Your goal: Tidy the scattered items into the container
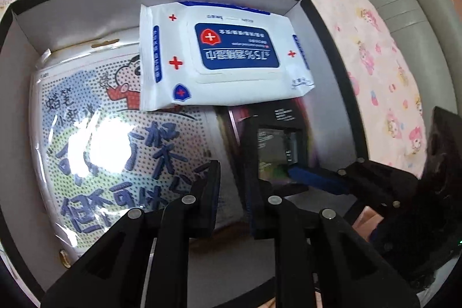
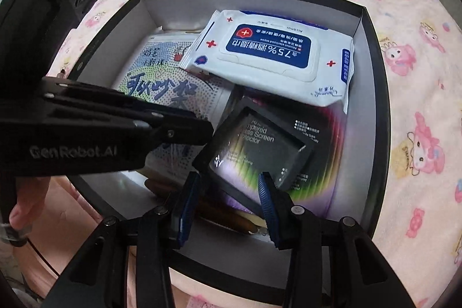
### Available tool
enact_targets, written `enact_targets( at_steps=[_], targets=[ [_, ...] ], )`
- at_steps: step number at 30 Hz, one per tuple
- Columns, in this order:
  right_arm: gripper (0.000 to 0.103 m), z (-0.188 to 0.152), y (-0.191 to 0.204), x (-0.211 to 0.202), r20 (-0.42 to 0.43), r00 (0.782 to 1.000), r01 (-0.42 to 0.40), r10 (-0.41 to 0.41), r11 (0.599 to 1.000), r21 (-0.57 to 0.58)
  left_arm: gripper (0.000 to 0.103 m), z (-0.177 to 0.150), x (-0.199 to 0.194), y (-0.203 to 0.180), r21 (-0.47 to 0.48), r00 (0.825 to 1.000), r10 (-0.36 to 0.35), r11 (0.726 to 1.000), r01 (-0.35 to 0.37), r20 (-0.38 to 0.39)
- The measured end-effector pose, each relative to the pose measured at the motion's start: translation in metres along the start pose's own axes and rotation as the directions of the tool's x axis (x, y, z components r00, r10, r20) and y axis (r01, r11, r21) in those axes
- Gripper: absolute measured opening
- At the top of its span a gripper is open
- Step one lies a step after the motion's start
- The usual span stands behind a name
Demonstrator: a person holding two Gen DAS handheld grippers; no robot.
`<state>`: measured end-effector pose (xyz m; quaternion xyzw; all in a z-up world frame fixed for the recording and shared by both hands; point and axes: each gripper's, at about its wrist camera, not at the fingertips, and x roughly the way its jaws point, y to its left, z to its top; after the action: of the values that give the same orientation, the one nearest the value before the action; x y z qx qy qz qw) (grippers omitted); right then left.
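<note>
Over the box (image 1: 329,54), in the left wrist view, the left hand-held gripper (image 1: 235,186) is hovering with jaws nearly together and pinching nothing; the wipes pack (image 1: 219,54), reading "75%", is lying inside. From the right wrist view, the right hand-held gripper (image 2: 228,201) is standing partly spread around a "Screen Protector" packet (image 2: 260,146), grip unclear; "GenRobot.AI" is showing on the left tool.

The black-rimmed box (image 2: 375,54) with pale inner walls sits open on the bedspread. In it, just ahead of the right gripper (image 2: 228,192), a dark screen protector pack (image 2: 260,146) lies tilted. Beyond it rests a white wet wipes pack (image 2: 271,57), overlapping a cartoon-printed packet (image 2: 161,82) further left.
</note>
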<state>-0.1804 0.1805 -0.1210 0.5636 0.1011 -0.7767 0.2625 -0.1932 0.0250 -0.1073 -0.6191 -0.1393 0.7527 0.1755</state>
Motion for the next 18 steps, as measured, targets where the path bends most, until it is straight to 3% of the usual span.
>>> enact_targets(
  at_steps=[5, 9, 13, 18],
  targets=[
    [0.037, 0.0, 0.0, -0.012, 0.074, 0.994, 0.086, -0.085, 0.996, -0.008, 0.015, 0.005, -0.003, 0.001, -0.014, 0.999, -0.041, 0.999, 0.041, 0.021],
    [0.038, -0.003, -0.007, -0.023, 0.098, 0.991, 0.092, -0.095, 0.995, 0.032, 0.015, 0.011, -0.009, -0.003, -0.003, 0.997, -0.069, 0.998, 0.069, 0.035],
    [0.039, -0.009, -0.022, -0.034, 0.084, 0.996, -0.016, 0.006, 0.994, 0.108, 0.015, 0.012, -0.004, -0.008, -0.008, 0.99, -0.138, 0.99, 0.138, -0.005],
    [0.039, -0.007, -0.017, -0.037, 0.074, 0.997, -0.019, 0.011, 0.994, 0.103, 0.014, 0.01, 0.01, -0.014, -0.001, 0.989, -0.138, 0.99, 0.138, -0.054]
  ],
)
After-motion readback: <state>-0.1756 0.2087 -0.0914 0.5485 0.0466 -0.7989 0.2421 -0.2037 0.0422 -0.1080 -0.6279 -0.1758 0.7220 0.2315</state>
